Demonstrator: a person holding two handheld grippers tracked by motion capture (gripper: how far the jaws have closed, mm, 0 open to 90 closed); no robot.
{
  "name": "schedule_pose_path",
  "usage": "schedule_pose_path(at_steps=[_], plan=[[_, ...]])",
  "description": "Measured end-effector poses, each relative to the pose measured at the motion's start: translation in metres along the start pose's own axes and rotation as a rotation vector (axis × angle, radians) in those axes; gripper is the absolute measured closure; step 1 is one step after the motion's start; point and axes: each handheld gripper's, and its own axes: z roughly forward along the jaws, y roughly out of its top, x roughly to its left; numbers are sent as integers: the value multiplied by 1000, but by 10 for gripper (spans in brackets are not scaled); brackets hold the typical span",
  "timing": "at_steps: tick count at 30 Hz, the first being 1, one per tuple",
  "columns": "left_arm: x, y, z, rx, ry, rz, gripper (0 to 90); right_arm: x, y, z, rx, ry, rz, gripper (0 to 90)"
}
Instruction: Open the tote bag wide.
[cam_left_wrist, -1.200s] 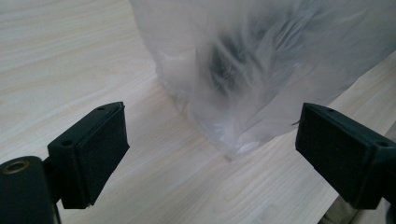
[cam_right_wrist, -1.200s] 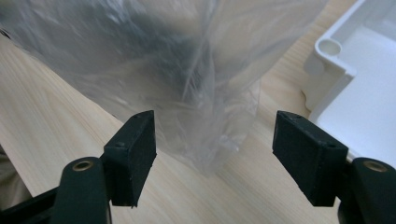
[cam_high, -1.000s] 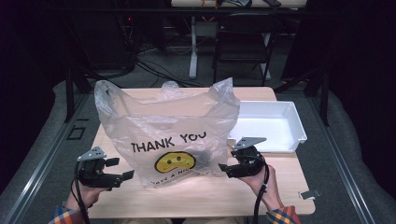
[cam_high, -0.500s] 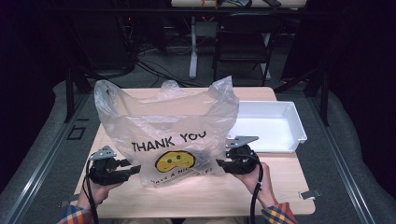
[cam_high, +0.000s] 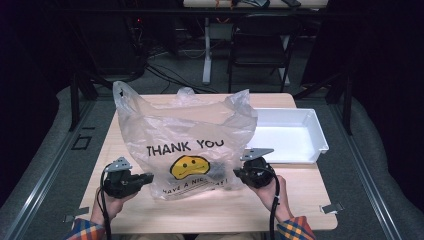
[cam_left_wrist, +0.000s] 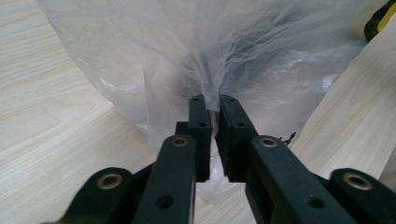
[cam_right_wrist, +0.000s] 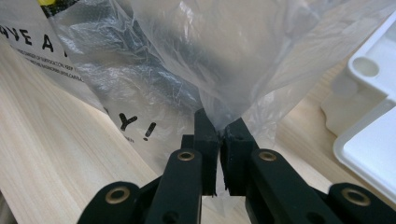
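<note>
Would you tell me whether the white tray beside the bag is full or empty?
Empty: the high view shows the white tray's bare floor with nothing lying in it.

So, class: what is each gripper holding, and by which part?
Both hold the plastic bag. The left gripper has just closed on film at its lower left corner; the right gripper has just closed on its lower right corner.
</note>
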Motion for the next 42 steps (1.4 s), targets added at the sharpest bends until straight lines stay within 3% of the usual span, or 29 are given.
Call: schedule_pose_path(at_steps=[6, 11, 12, 13, 14, 15, 16, 17, 21, 25, 27, 29, 30, 31, 32, 35, 42], plan=[[2, -2, 4, 10, -1, -3, 895, 1, -4, 4, 21, 6, 12, 862], [3, -2, 5, 28, 11, 20, 899, 2, -8, 8, 41, 14, 22, 848], [2, -3, 7, 26, 12, 14, 899, 3, -9, 8, 53, 8, 25, 830], [1, -2, 9, 46, 24, 33, 900, 4, -10, 8, 62, 12, 31, 719], [1, -2, 9, 46, 24, 33, 900, 4, -10, 8, 63, 10, 31, 669], [0, -2, 9, 51, 27, 39, 900, 4, -10, 8, 63, 10, 31, 669], [0, -3, 11, 57, 31, 47, 900, 5, -10, 2, 43, 28, 33, 562], [0, -3, 11, 57, 31, 47, 900, 6, -10, -1, 31, 23, 37, 528], [1, -4, 14, 84, 40, 56, 900, 8, -6, -15, -20, 38, 26, 430], [-1, -5, 19, 107, 48, 69, 900, 11, -1, -26, -55, 18, 19, 419], [0, -6, 22, 132, 49, 72, 900, 13, 3, -31, -88, -32, 20, 474], [0, -7, 24, 137, 44, 61, 900, 13, 4, -31, -94, -46, 24, 505], [1, -8, 26, 152, 44, 60, 900, 12, 6, -31, -122, -62, 35, 625], [1, -8, 26, 152, 44, 60, 900, 12, 6, -31, -122, -62, 35, 625], [1, -8, 27, 164, 42, 56, 900, 9, 5, -28, -139, -51, 46, 724], [3, -8, 27, 182, 34, 68, 900, 7, 1, -23, -143, -41, 52, 824], [4, -6, 19, 150, 11, 64, 743, 7, -3, -13, -118, -34, 42, 876]])
